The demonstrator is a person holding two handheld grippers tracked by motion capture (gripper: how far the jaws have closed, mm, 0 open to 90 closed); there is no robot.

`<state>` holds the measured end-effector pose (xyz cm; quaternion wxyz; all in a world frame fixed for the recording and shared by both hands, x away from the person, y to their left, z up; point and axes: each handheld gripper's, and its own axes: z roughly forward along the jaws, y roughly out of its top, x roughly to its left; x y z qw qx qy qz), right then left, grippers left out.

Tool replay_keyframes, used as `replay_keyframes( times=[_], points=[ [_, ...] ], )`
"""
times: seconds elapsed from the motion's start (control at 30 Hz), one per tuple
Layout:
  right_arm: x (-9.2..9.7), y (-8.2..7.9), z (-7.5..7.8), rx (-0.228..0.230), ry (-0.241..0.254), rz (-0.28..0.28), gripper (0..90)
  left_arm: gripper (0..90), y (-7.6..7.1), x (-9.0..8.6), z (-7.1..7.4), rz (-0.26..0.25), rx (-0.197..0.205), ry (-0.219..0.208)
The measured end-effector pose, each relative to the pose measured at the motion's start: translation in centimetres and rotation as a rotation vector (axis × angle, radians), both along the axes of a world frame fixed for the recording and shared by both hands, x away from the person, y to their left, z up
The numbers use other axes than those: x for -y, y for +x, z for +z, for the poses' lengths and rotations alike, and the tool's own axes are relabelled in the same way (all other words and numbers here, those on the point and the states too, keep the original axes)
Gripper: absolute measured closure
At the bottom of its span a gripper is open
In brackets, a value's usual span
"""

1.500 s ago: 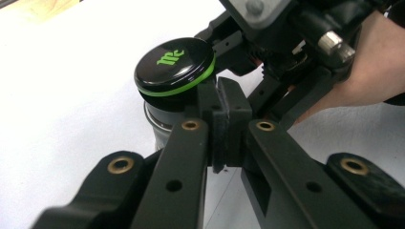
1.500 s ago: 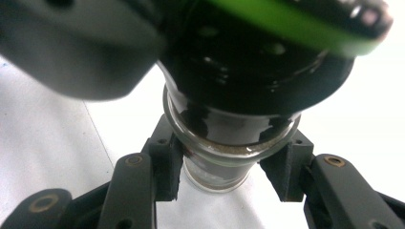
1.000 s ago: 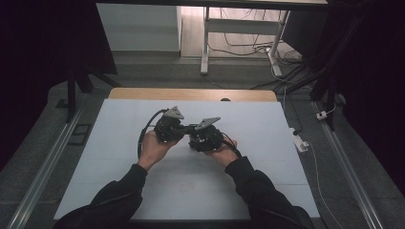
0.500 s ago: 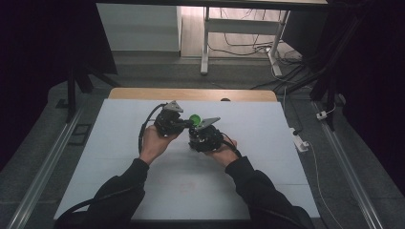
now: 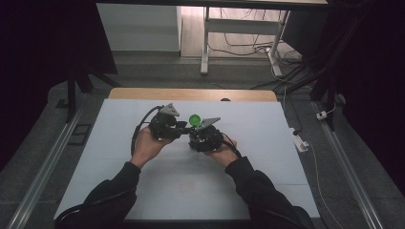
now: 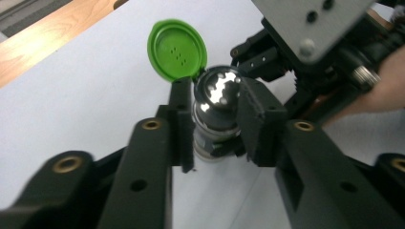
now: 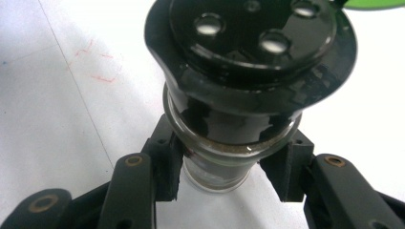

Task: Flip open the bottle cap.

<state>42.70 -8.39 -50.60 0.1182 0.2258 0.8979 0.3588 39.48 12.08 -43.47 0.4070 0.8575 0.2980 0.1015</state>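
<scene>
Both claws pinch one shaker jar point(image 6: 217, 114): the left claw point(image 6: 215, 107) at its black cap, the right claw point(image 7: 229, 167) around its glass neck, with the green flip lid point(image 6: 176, 50) open beyond the left claw.

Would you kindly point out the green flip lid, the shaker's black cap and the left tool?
green flip lid point(image 6: 177, 49): left gripper view, inner face.
black cap point(image 7: 253, 57): right gripper view, holed top.
left tool point(image 5: 165, 125): high view, body.

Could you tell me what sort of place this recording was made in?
Probably a lab or workshop recording station, not a home. A plain white table stands among dark surroundings, metal rails run along the floor beside it, and loose cables and a power strip lie behind and beside it.
</scene>
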Motion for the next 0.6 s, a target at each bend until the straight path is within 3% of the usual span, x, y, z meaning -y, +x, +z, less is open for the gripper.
replay_keyframes(
  times=[0.37,0.47,0.6],
  points=[
    [-0.2,-0.2,0.0,0.02,-0.02,0.0,50.7,33.0,-2.3,-1.8,-0.8,0.005,-0.036,-0.041],
    [-0.3,-0.2,-0.2,0.027,-0.037,0.012,45.8,26.2,-2.8,-2.3,-1.0,0.008,-0.046,-0.062],
    [-0.5,-0.5,-0.2,0.032,-0.046,0.023,39.0,18.4,-3.6,-2.8,-1.0,0.018,-0.041,-0.056]
  ],
)
